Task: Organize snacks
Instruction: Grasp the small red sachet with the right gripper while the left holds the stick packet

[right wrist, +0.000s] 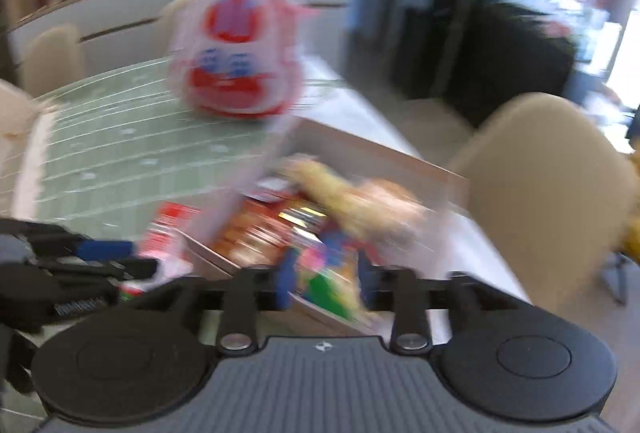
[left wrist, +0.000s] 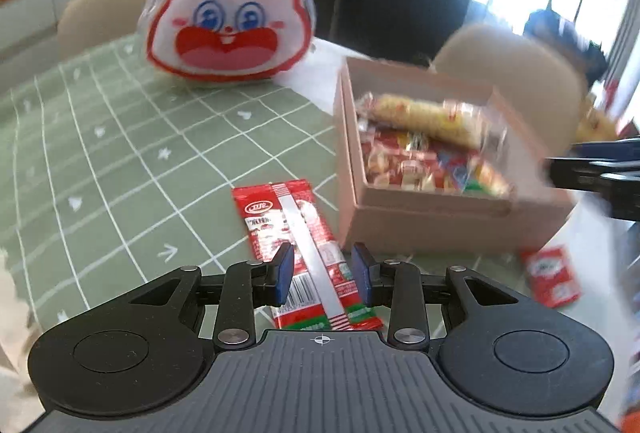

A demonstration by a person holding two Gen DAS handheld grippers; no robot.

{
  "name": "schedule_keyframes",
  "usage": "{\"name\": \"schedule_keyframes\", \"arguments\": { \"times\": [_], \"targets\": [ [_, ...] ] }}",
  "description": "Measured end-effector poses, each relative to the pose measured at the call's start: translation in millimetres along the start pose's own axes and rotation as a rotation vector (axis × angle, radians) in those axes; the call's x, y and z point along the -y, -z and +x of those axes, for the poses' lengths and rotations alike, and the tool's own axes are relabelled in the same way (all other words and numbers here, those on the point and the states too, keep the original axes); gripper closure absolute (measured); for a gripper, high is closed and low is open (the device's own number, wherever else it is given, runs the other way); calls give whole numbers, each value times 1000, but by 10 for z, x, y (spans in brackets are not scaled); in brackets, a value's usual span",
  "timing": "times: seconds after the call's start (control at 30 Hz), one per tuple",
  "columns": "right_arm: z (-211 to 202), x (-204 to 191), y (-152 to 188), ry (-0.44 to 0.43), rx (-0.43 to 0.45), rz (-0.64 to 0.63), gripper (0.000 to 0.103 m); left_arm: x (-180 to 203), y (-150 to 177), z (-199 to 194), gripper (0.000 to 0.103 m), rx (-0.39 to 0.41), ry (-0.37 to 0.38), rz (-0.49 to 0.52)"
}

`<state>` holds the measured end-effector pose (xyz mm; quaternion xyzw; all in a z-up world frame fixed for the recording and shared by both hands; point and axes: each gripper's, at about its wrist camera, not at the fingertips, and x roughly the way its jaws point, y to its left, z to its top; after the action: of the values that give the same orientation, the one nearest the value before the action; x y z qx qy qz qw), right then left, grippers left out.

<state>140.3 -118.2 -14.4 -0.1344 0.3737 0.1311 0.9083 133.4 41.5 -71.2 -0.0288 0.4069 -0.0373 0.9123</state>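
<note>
A long red snack packet (left wrist: 280, 217) with a white seam sticks out forward from my left gripper (left wrist: 322, 273), whose blue pads are shut on its sides above the green checked tablecloth (left wrist: 120, 153). Right of it stands a pink cardboard box (left wrist: 432, 205) holding several wrapped snacks. In the blurred right wrist view my right gripper (right wrist: 326, 283) hangs open over that box (right wrist: 380, 153) with nothing between its pads. The left gripper (right wrist: 108, 257) and its packet (right wrist: 172, 225) show at the lower left there. The right gripper (left wrist: 592, 173) shows dark at the right edge of the left wrist view.
A big rabbit-face bag (left wrist: 228, 5) stands upright at the far side of the table. A small red packet (left wrist: 552, 275) lies on the white tabletop to the front right of the box. Beige chairs (left wrist: 508, 81) stand around the table.
</note>
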Motion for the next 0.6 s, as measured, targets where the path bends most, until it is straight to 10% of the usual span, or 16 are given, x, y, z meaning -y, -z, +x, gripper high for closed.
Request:
{"name": "schedule_keyframes", "arguments": {
  "times": [0.47, 0.6],
  "targets": [
    [161, 298, 1218, 152, 5, 191, 44, -162, 217, 29, 58, -49, -138, 189],
    [117, 307, 1370, 161, 88, 242, 41, -279, 70, 15, 61, -35, -27, 129]
  ]
}}
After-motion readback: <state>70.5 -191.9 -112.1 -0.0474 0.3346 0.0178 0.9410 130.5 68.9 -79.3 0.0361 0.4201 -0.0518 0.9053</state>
